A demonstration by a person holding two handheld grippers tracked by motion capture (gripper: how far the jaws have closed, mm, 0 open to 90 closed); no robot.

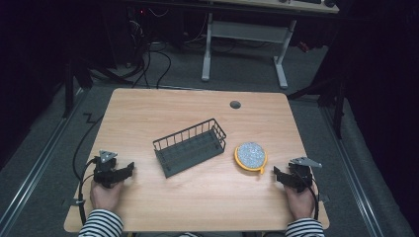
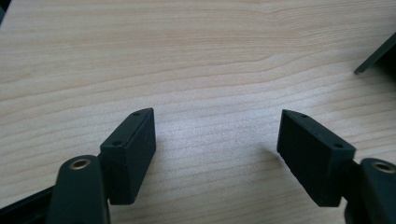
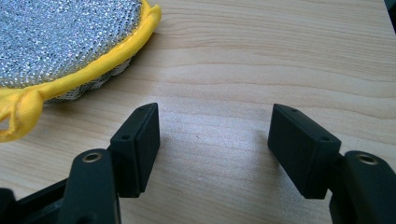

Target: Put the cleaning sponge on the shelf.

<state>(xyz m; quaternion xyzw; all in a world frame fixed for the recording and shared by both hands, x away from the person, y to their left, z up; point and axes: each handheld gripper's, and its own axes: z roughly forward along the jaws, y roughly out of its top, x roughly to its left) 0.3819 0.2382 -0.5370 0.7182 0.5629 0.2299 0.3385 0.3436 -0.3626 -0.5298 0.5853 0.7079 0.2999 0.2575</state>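
I judge this to be the very start of the job: nothing is picked up yet, and the round scrub pad (image 1: 251, 156) with its yellow rim lies flat on the wooden table (image 1: 148, 108), just beside the right end of the black wire basket (image 1: 190, 146), apart from it. The basket sits slantwise at the middle of the table and looks empty to me.

My right gripper (image 1: 277, 175) rests low on the table near the front right corner, jaws pointing left toward the pad and standing wide apart with only bare wood between them. In the right gripper view the pad (image 3: 60, 42) lies ahead and to the left of the jaws, near but not touching.

My left gripper (image 1: 129, 169) sits near the front left edge, jaws aimed right toward the basket, also wide and holding nothing; the left gripper view shows bare wood and a dark corner of the basket (image 2: 378, 56) at far right.

The next move, as I see it, calls for sliding the right gripper forward and left until the pad's rim sits between the jaws, then closing on it. Both hands lie flat and low, wrists level.
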